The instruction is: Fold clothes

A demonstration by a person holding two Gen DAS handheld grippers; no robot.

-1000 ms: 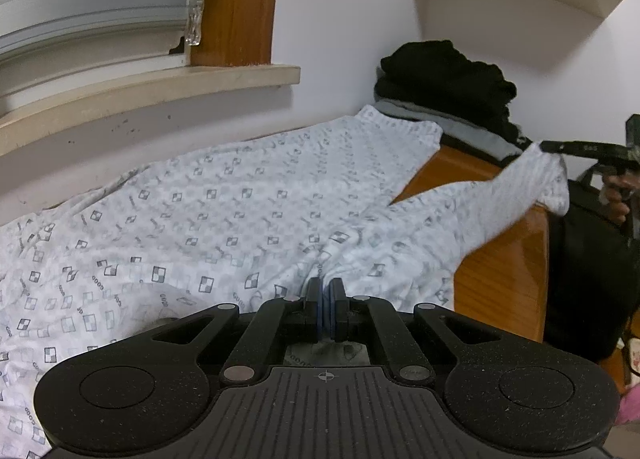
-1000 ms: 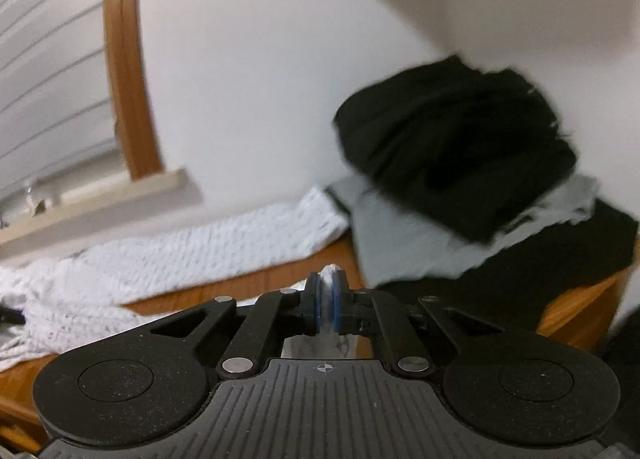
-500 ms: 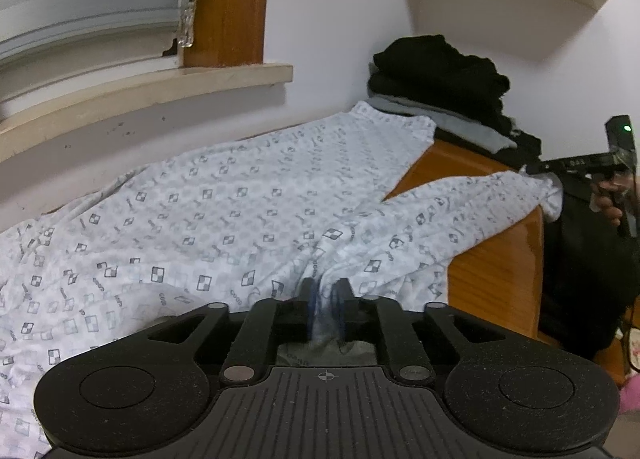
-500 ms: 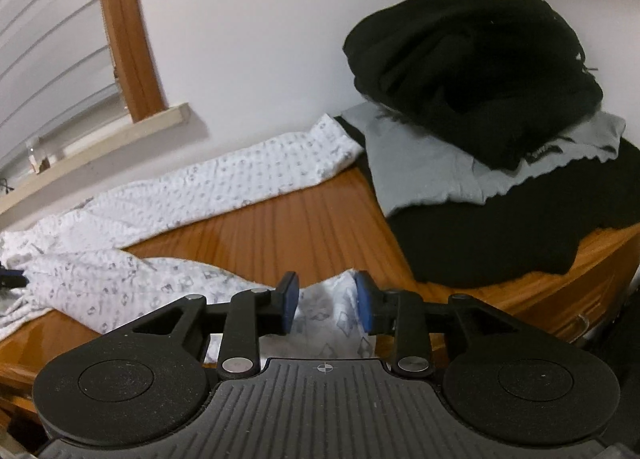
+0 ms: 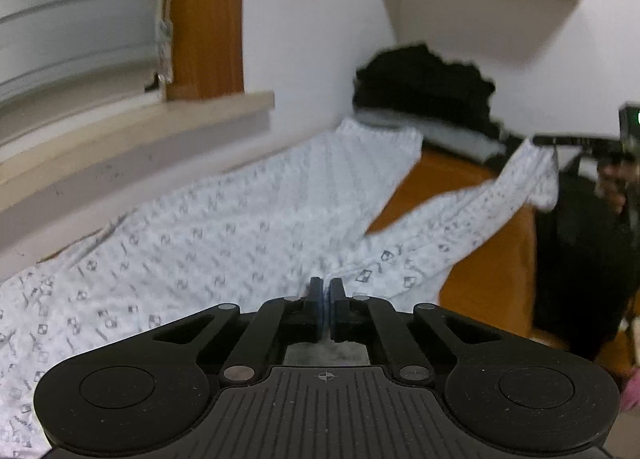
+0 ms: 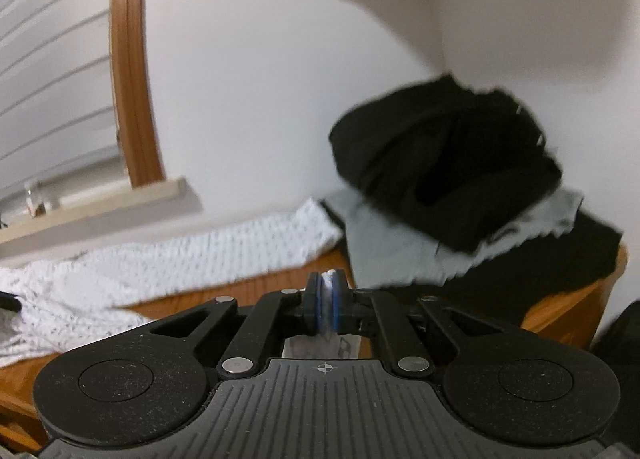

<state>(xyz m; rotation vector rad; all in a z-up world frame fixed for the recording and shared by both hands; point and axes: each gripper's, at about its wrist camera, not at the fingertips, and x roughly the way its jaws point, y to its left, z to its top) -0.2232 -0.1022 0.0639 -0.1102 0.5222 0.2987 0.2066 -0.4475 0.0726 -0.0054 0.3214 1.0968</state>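
Left wrist view alone is showing the right gripper lifting a corner of the white patterned garment lying across the wooden table, both grippers now pinching cloth after parting half a second earlier, left gripper included.

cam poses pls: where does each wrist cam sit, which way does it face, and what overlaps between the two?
Left wrist: sits behind the left gripper, facing across the printed white garment on the wooden table; the right gripper and a hand show far right.
Right wrist: sits behind the right gripper, shut on garment fabric, facing the black clothes pile.
Shared: garment, pile, table, window sill.
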